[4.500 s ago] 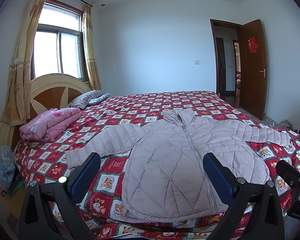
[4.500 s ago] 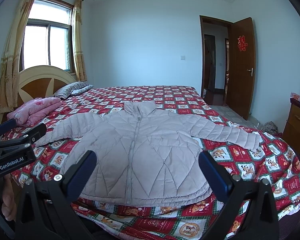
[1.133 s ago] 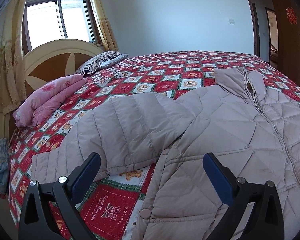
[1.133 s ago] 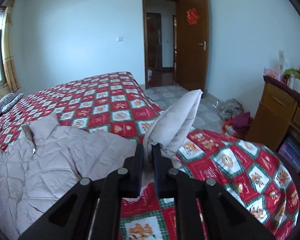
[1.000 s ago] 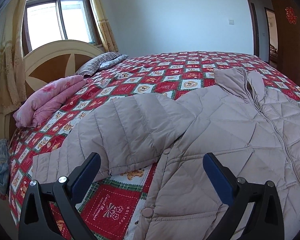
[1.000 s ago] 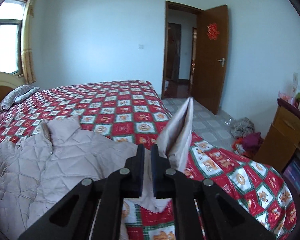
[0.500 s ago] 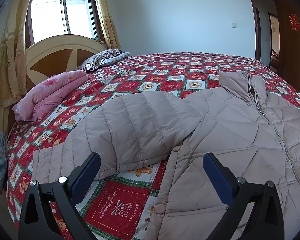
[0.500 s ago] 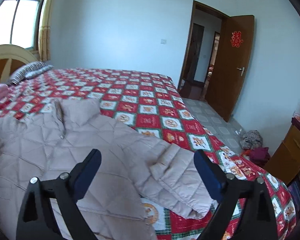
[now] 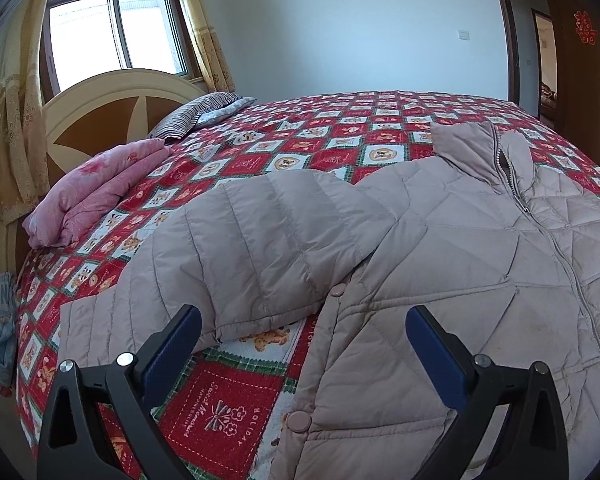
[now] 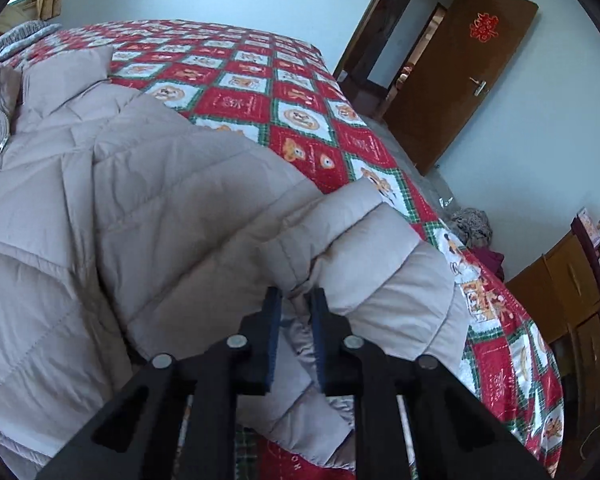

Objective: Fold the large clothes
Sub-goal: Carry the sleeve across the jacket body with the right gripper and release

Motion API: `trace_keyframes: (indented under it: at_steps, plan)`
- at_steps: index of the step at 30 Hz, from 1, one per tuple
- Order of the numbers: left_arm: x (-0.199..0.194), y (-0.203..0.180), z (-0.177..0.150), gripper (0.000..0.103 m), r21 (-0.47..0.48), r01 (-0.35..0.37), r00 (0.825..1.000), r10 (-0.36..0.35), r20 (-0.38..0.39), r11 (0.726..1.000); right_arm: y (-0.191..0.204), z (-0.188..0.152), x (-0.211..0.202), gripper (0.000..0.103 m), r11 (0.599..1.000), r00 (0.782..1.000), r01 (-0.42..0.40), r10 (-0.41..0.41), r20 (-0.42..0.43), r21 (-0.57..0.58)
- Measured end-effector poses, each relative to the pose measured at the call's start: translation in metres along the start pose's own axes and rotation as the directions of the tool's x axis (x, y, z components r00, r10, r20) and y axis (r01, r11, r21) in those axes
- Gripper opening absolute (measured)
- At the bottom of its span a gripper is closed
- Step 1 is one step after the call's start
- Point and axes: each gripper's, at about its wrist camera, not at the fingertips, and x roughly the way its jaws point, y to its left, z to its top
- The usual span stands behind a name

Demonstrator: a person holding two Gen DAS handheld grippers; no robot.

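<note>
Both of my tools first: my left hand-held gripper hangs with its jaws spread wide and nothing between them, low over the near edge of the bed. My right hand-held gripper has just been closing, and its blue pads now pinch a fold of the right sleeve.

Largest here is the bed, covered in a red patchwork quilt that fills most of both views. On it lies the beige puffer jacket, front up, zipped, collar toward 12 o'clock. In the left wrist view its body spreads from the centre to 3 o'clock. Its left sleeve stretches out toward 9 o'clock, the cuff just beside my left pad. In the right wrist view the right sleeve is doubled back on itself at the centre, beside the jacket's body.

A folded pink blanket sits at 10 o'clock near the headboard, with a striped pillow beyond it.
</note>
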Motion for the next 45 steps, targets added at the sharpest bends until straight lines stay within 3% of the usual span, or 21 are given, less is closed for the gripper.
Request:
trace_keyframes:
  at_steps: [4,7,11,14,15,16,18,20,22,25,29,30,31,32,33,34,36,40,45]
  plan:
    - [0.001,0.003,0.000,0.102,0.002,-0.008,1.000,0.008,-0.002,1.000,-0.002,0.003,-0.035,0.006,0.998,0.995,-0.050,0.048,0.084,0.028]
    - [-0.002,0.005,0.001,0.102,-0.008,-0.001,1.000,0.001,0.000,1.000,0.005,0.013,-0.073,0.005,0.995,0.982,-0.096,0.092,0.164,0.016]
    - [-0.010,0.008,0.002,0.102,-0.016,0.005,1.000,-0.005,0.020,1.000,0.032,0.031,-0.132,0.005,0.989,0.950,-0.133,0.145,0.278,-0.061]
    - [-0.013,0.012,0.001,0.102,-0.031,0.014,1.000,-0.013,0.015,0.999,0.056,0.043,-0.144,0.005,0.985,0.947,-0.103,0.140,0.290,-0.138]
    - [-0.013,0.014,0.000,0.102,-0.035,0.016,1.000,-0.015,0.015,0.999,0.058,0.046,-0.138,0.012,0.985,0.949,-0.100,0.137,0.282,-0.141]
    - [-0.014,0.015,-0.001,0.102,-0.037,0.016,1.000,-0.015,0.015,0.999,0.061,0.047,-0.130,0.046,0.986,0.957,-0.085,0.120,0.264,-0.142]
    - [-0.016,0.019,-0.003,0.102,-0.045,0.019,1.000,-0.019,0.014,0.999,0.058,0.041,-0.114,0.103,0.991,0.961,-0.062,0.090,0.261,-0.115]
    - [-0.015,0.022,-0.005,0.102,-0.050,0.021,1.000,-0.020,0.014,0.999,0.054,0.030,-0.099,0.101,0.995,0.966,-0.004,0.030,0.255,-0.101]
    - [-0.012,0.023,-0.005,0.102,-0.047,0.017,1.000,-0.016,0.011,0.999,0.050,0.021,-0.074,0.093,0.993,0.980,0.031,-0.009,0.199,-0.111]
    - [-0.005,0.021,-0.004,0.102,-0.047,0.011,1.000,-0.011,-0.002,0.999,0.032,0.012,-0.036,0.091,0.993,0.992,0.078,-0.069,0.103,-0.086]
    - [0.000,0.011,-0.003,0.102,-0.031,0.010,1.000,-0.011,-0.012,0.999,0.017,0.004,0.004,0.090,0.992,0.996,0.091,-0.090,0.021,-0.085]
    - [0.001,0.008,-0.003,0.102,-0.023,0.011,1.000,-0.011,-0.015,1.000,0.015,0.003,0.012,0.084,0.991,0.996,0.094,-0.094,0.005,-0.091]
    - [0.001,0.005,-0.004,0.102,-0.016,0.011,1.000,-0.011,-0.018,1.000,0.012,0.002,0.017,0.061,0.990,0.994,0.104,-0.105,-0.005,-0.092]
    - [0.001,0.003,-0.004,0.102,-0.010,0.011,1.000,-0.011,-0.019,1.000,0.007,0.002,0.021,0.047,0.991,0.994,0.109,-0.110,-0.012,-0.080]
    - [0.001,0.001,-0.004,0.102,-0.004,0.012,1.000,-0.012,-0.019,1.000,0.002,0.002,0.019,0.022,0.991,0.993,0.117,-0.118,-0.011,-0.062]
    - [0.000,0.000,-0.003,0.102,0.000,0.012,1.000,-0.012,-0.017,1.000,-0.005,0.001,0.014,0.015,0.992,0.993,0.119,-0.119,0.006,-0.039]
    - [-0.002,0.000,-0.003,0.102,0.001,0.010,1.000,-0.010,-0.009,1.000,-0.014,0.005,-0.003,0.011,0.994,0.993,0.106,-0.106,0.051,0.001]
    - [-0.005,0.005,-0.001,0.102,-0.016,0.009,1.000,-0.009,0.000,1.000,-0.016,0.018,-0.056,0.010,0.998,0.983,0.055,-0.060,0.173,0.031]
    - [-0.010,0.012,0.002,0.102,-0.034,-0.007,1.000,0.007,0.017,0.999,0.024,0.035,-0.122,0.010,0.999,0.937,-0.045,0.049,0.347,-0.021]
